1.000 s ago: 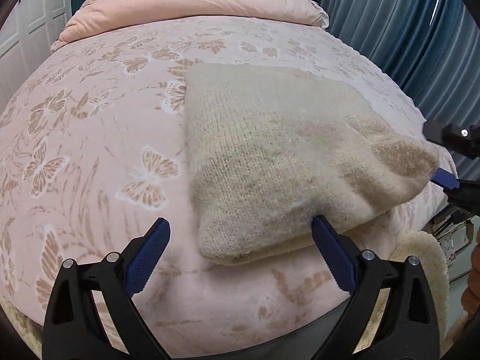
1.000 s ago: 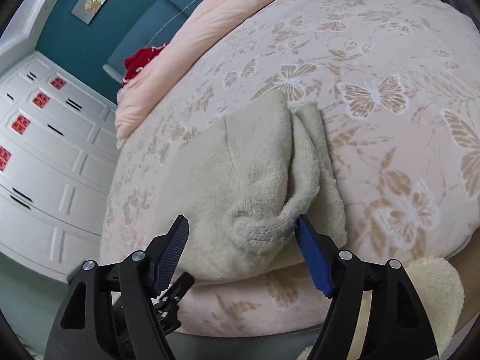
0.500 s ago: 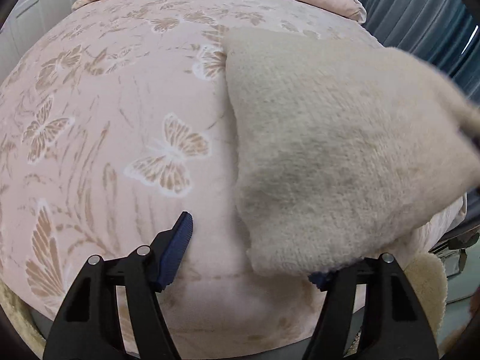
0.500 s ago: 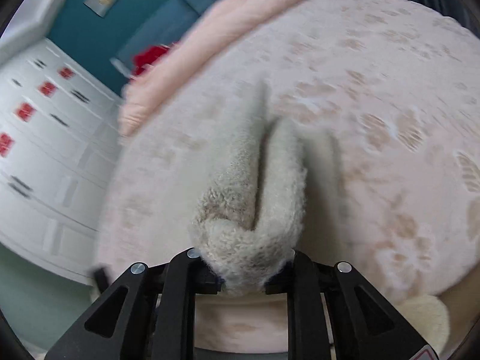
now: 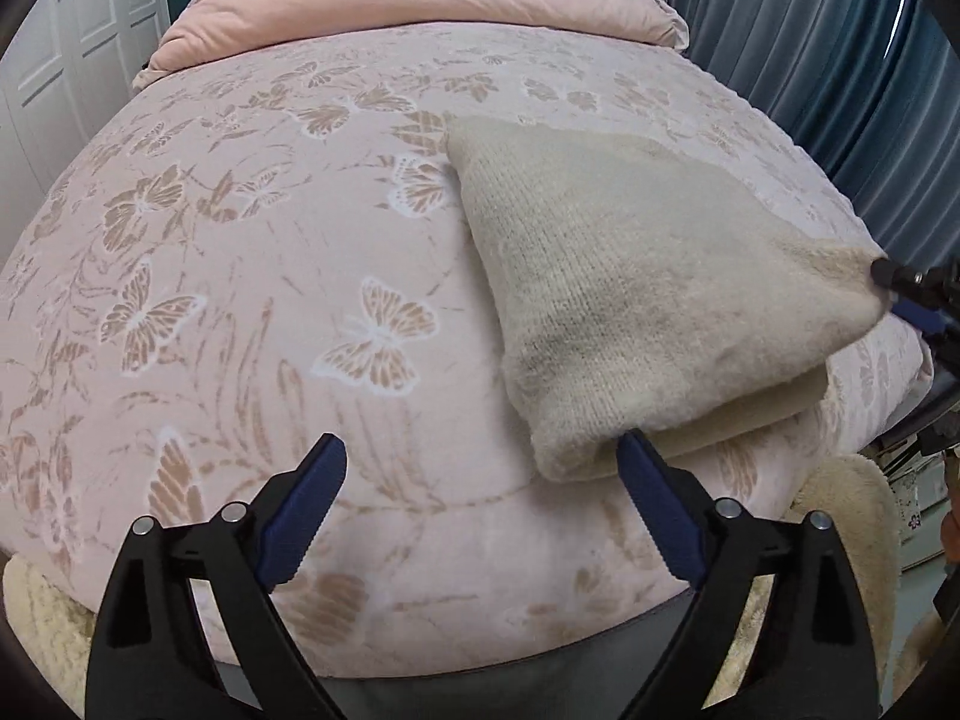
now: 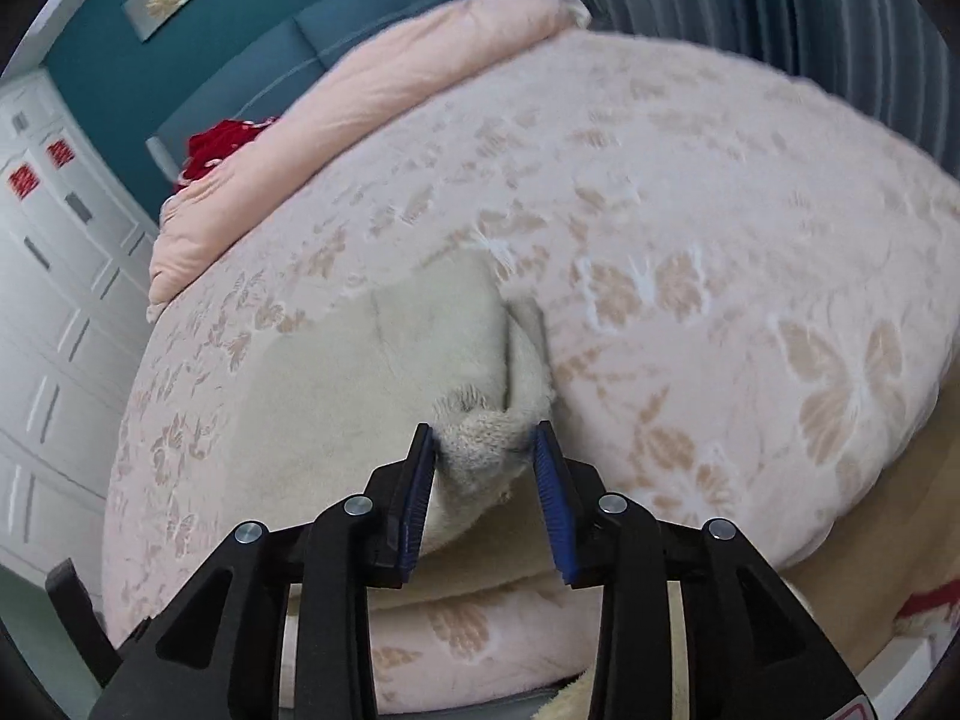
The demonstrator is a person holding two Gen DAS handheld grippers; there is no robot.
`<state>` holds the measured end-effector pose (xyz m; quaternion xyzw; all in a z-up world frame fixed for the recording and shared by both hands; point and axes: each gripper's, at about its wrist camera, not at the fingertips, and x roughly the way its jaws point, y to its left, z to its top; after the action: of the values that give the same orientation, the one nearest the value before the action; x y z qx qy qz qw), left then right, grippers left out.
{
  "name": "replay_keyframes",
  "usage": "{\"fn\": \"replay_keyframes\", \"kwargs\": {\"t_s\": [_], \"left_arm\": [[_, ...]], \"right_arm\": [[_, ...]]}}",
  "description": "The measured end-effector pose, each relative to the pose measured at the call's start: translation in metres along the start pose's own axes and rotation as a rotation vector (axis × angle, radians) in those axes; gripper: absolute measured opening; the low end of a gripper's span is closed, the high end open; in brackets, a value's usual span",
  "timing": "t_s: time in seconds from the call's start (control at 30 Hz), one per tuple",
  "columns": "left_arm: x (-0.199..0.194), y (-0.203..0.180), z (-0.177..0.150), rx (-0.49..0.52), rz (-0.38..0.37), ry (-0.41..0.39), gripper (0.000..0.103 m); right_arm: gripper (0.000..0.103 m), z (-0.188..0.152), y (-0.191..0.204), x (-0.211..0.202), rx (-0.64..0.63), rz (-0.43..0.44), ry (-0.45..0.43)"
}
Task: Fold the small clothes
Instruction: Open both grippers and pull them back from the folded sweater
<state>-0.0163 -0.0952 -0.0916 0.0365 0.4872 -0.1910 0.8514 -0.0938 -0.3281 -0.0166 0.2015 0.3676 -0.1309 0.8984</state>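
Pink butterfly-print bedding (image 5: 252, 276) covers the bed, with white wardrobe doors (image 6: 42, 312) and blue curtains (image 5: 810, 60) around it. Near its foot edge lies the cream knit garment (image 5: 630, 300), folded double. The right gripper (image 6: 483, 456), its jaws just eased wider, pinches a bunched corner, probably to tug the fold straight, while the left gripper (image 5: 480, 468), jaws just respread, holds nothing.
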Motion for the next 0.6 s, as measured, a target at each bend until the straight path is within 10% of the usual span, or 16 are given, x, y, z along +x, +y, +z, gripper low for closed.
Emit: {"fn": "replay_keyframes", "kwargs": {"t_s": [0.2,0.3,0.4,0.6], "left_arm": [[-0.034,0.015,0.009,-0.015,0.038,-0.069,0.093],[-0.047,0.022,0.015,-0.012,0.075,-0.105,0.095],[-0.051,0.028,0.02,-0.029,0.093,-0.109,0.095],[-0.049,0.029,0.029,-0.031,0.137,-0.096,0.096]], "right_arm": [[0.026,0.05,0.08,-0.019,-0.152,0.118,-0.169],[0.025,0.036,0.095,0.04,-0.193,0.231,0.044],[0.019,-0.037,0.098,0.156,-0.236,0.176,0.441],[0.014,-0.011,0.088,0.103,-0.083,0.27,0.327]]}}
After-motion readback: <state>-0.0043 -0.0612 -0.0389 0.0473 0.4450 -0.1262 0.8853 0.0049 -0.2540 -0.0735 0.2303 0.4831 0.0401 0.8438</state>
